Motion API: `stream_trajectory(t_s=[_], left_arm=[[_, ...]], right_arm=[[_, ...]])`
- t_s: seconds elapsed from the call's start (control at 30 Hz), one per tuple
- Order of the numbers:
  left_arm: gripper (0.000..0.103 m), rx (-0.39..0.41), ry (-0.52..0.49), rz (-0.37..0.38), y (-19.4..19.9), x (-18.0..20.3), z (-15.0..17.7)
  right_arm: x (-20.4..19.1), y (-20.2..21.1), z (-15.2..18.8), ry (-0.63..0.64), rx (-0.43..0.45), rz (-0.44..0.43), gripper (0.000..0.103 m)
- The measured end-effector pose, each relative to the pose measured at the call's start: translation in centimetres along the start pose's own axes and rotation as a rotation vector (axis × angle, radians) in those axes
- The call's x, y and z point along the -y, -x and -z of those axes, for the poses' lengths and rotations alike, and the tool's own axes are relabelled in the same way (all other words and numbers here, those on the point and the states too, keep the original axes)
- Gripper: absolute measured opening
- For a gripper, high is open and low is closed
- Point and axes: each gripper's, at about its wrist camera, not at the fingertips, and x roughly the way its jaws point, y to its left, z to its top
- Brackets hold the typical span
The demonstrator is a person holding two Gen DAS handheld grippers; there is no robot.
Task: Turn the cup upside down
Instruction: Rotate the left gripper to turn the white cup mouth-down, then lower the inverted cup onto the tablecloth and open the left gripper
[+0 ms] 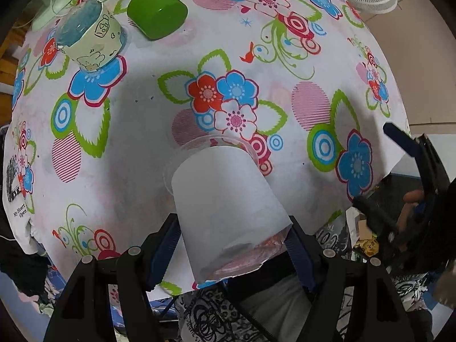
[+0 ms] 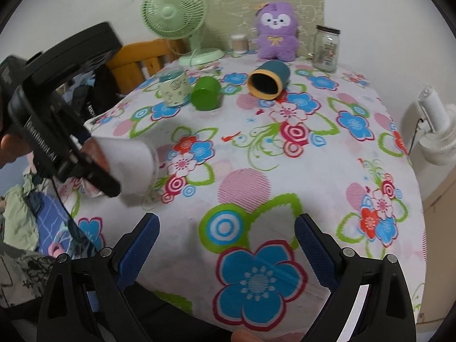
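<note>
2 empty right tongs [image 2: 226,245], only in right wrist view; left tongs [image 1: 232,245] around cup [image 1: 228,199].

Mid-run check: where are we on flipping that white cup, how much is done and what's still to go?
Done: the left gripper is closed on the white cup near its base. In hand: the cup is tipped over, mouth pointing down toward the floral tablecloth, base toward the camera. Left: whether the rim already touches the cloth is unclear, so seat it flat and release. The right gripper is open and holds nothing.
</note>
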Motion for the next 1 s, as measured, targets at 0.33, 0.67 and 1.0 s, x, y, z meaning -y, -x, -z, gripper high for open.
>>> stream_trajectory(t_s=[0.33,0.67,1.0], left_arm=[[0.088,0.028,0.027,0.011,1.1,-2.0,-1.3],[0.093,0.053,0.039,0.047,1.9,-2.6,-0.9],[0.093,0.084,0.057,0.068,1.4,-2.5,0.4]], right_arm=[[-0.7,-0.4,0.1,0.027,-0.016,-0.024,0.097],[-1.6,-0.9,-0.3,0.037,-0.018,-0.040,0.097],[-3.0,-1.1,-1.2,0.055,-0.010,-0.047,0.097]])
